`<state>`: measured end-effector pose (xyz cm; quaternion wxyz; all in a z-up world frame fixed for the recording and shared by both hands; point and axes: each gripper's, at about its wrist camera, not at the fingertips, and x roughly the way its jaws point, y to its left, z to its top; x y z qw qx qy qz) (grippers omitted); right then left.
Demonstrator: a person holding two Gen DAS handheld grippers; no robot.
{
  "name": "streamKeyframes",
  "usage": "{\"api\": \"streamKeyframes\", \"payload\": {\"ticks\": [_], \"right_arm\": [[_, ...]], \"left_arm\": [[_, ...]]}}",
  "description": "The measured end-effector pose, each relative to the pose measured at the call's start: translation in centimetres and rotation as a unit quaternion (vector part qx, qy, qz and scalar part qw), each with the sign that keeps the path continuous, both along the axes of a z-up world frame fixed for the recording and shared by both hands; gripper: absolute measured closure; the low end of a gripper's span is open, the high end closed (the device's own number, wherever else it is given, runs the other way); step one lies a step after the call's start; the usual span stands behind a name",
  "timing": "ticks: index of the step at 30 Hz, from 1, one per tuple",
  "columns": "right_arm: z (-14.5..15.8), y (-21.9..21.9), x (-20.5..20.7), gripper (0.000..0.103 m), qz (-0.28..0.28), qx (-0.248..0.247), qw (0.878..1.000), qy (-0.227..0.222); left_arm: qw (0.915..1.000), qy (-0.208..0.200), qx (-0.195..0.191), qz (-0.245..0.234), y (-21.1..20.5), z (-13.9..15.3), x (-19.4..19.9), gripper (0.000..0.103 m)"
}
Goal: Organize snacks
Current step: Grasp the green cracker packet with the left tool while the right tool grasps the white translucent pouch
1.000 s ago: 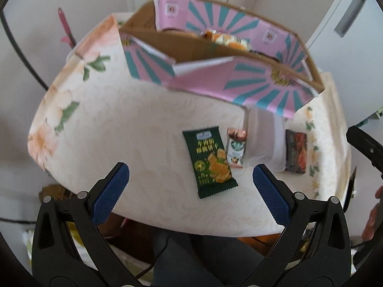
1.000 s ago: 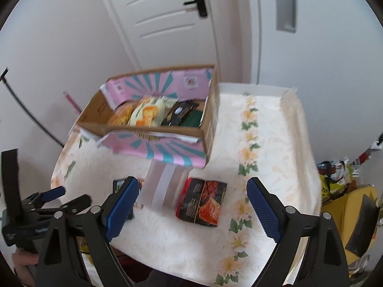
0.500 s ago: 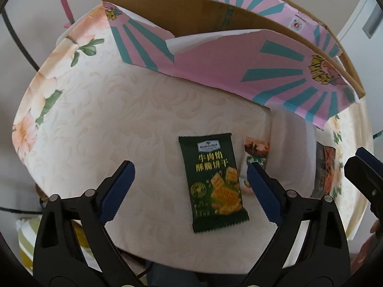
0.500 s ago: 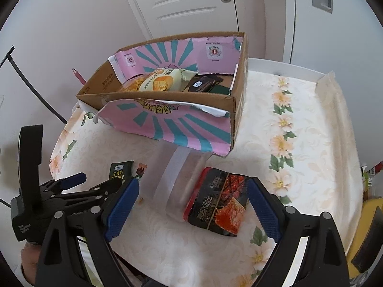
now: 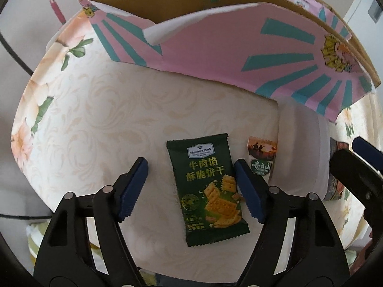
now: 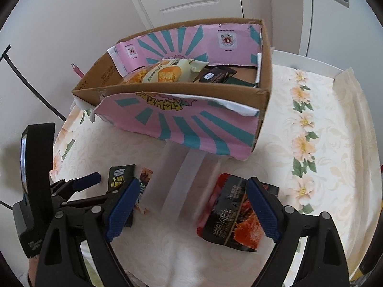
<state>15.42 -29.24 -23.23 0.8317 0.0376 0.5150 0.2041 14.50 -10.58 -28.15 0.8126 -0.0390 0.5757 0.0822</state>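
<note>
Left claw (image 5: 191, 186) spread wide and released, straddling the green cracker packet (image 5: 207, 196), which lies flat on the worktop (image 5: 95, 119); its right pad overlaps the packet's edge, so closing may pinch only film or catch the small sachet (image 5: 262, 156) just beyond. Right claw (image 6: 191, 212) likewise released and empty, with the red-black packet (image 6: 229, 224) under its right finger; an off-centre grip could slip. Cardboard box (image 6: 263, 100) ahead of both holds other snacks
</note>
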Motion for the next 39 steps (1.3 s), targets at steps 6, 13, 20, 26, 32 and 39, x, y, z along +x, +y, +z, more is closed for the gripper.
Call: {"api": "streamKeyframes", "payload": {"ticks": [6, 13, 20, 26, 32, 39], "right_arm": [[-1.1, 1.1, 1.0, 0.018, -0.016, -0.009, 1.000, 0.016], [-1.8, 2.8, 1.5, 0.021, -0.050, -0.023, 0.998, 0.020], [-3.1, 4.0, 1.6, 0.025, -0.084, -0.050, 0.995, 0.024], [-3.8, 4.0, 1.8, 0.039, -0.113, -0.065, 0.991, 0.027], [-3.8, 5.1, 1.5, 0.042, -0.122, -0.086, 0.989, 0.013], [-3.7, 5.1, 1.1, 0.044, -0.136, -0.066, 0.988, 0.014]], "left_arm": [[0.9998, -0.003, 0.006, -0.021, -1.5, 0.2, 0.5, 0.057], [0.9994, -0.002, -0.010, -0.032, -1.7, 0.4, 0.9, 0.059], [0.9987, -0.002, -0.020, -0.047, -0.1, 0.8, 1.3, 0.059], [0.9976, 0.001, -0.023, -0.065, 1.2, 1.2, 1.5, 0.059], [0.9965, 0.004, -0.024, -0.080, 2.9, 1.2, 2.0, 0.059], [0.9953, -0.001, -0.022, -0.094, 4.3, 2.1, 2.4, 0.059]]}}
